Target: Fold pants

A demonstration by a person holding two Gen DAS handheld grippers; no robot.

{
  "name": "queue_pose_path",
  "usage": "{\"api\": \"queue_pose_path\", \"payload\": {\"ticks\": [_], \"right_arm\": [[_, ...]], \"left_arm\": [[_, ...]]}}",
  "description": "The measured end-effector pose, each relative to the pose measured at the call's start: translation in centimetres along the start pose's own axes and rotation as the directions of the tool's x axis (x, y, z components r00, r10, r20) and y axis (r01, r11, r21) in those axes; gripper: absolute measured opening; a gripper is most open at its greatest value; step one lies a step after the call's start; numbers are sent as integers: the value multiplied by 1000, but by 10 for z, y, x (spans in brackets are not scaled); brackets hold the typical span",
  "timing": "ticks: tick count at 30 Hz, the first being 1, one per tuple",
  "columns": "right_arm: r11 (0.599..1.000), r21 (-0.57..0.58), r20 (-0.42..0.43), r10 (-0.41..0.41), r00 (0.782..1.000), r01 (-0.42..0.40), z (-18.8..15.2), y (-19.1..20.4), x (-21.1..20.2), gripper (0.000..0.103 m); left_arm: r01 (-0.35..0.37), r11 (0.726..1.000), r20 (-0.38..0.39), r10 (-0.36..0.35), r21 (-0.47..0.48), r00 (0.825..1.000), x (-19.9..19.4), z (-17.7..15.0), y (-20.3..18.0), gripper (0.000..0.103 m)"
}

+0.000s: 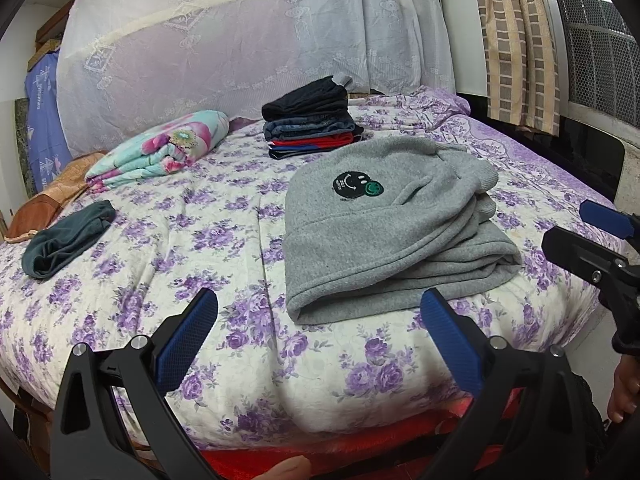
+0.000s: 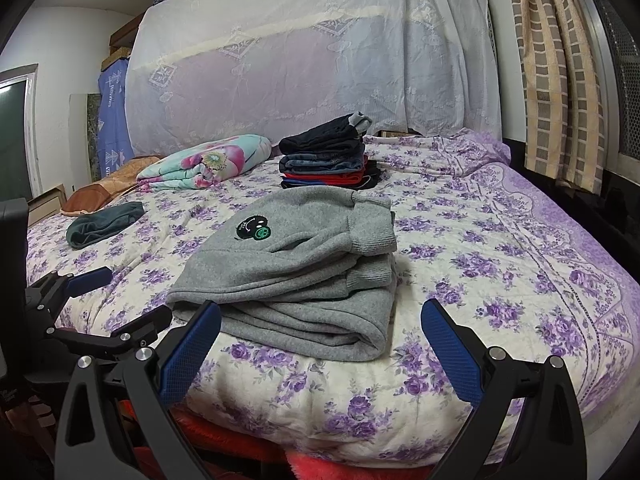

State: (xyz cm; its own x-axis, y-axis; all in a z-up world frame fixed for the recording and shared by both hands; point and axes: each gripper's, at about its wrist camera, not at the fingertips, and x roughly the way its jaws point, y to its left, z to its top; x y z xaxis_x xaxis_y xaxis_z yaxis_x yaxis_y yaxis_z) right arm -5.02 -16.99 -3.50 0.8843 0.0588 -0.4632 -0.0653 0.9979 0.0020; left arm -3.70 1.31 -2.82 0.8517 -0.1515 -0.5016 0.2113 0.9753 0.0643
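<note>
Grey fleece pants (image 1: pixel 384 224) with a black smiley patch lie folded in a thick bundle near the front edge of the bed (image 1: pixel 224 240); in the right wrist view the same pants (image 2: pixel 296 268) show their ribbed cuffs on top. My left gripper (image 1: pixel 320 304) hovers open just short of the bundle's near left corner, nothing between its blue pads. My right gripper (image 2: pixel 320 316) is open too, level with the bundle's front edge and holding nothing. Its black frame (image 1: pixel 592 256) shows at the right edge of the left wrist view.
A stack of folded dark, denim and red clothes (image 1: pixel 312 124) sits behind the pants. A dark green garment (image 1: pixel 68 240) lies at the left, a floral quilt roll (image 1: pixel 160 148) behind it. A lace-covered headboard (image 1: pixel 248 40) and a curtain (image 1: pixel 520 40) stand beyond.
</note>
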Motion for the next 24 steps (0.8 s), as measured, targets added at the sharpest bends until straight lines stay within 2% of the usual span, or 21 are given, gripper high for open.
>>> {"api": "queue_pose_path", "payload": {"ticks": [4, 5, 7, 9, 11, 12, 15, 17, 19, 20, 22, 24], "right_arm": [[1000, 12, -13, 21, 1000, -21, -1, -8, 9, 100], [999, 17, -15, 30, 999, -30, 0, -11, 12, 100], [996, 45, -13, 72, 997, -71, 3, -24, 19, 100], [989, 114, -20, 95, 995, -92, 7, -45, 30, 100], [974, 204, -36, 104, 994, -94, 9, -67, 40, 100], [955, 275, -36, 122, 992, -108, 8, -83, 46, 100], [886, 436, 5, 176, 984, -160, 1, -117, 55, 100], [853, 495, 15, 186, 982, -169, -3, -129, 61, 100], [852, 504, -3, 168, 986, -143, -4, -131, 68, 100], [859, 493, -17, 166, 986, -136, -4, -129, 72, 100], [876, 463, -60, 184, 981, -136, -3, -121, 80, 100], [883, 442, -90, 218, 972, -157, -1, -114, 89, 100]], "left_arm": [[61, 998, -20, -61, -7, 998, 11, 1, 5, 99], [98, 995, -27, -98, -14, 995, 15, 3, 9, 99], [187, 981, -42, -189, -47, 981, 27, 11, 19, 99], [226, 970, -52, -231, -86, 972, 42, 19, 27, 99], [210, 969, -45, -217, -130, 975, 57, 29, 40, 98], [214, 966, -21, -219, -142, 975, 61, 32, 45, 98], [237, 965, -37, -242, -112, 970, 72, 40, 48, 98], [169, 983, -11, -170, -69, 985, 76, 41, 42, 98], [121, 993, -8, -120, 13, 993, 77, 40, 29, 98], [123, 991, -20, -122, 51, 992, 79, 39, 22, 98], [175, 983, -62, -171, 62, 983, 83, 39, 18, 98], [206, 978, -108, -202, 30, 973, 90, 40, 19, 98]]}}
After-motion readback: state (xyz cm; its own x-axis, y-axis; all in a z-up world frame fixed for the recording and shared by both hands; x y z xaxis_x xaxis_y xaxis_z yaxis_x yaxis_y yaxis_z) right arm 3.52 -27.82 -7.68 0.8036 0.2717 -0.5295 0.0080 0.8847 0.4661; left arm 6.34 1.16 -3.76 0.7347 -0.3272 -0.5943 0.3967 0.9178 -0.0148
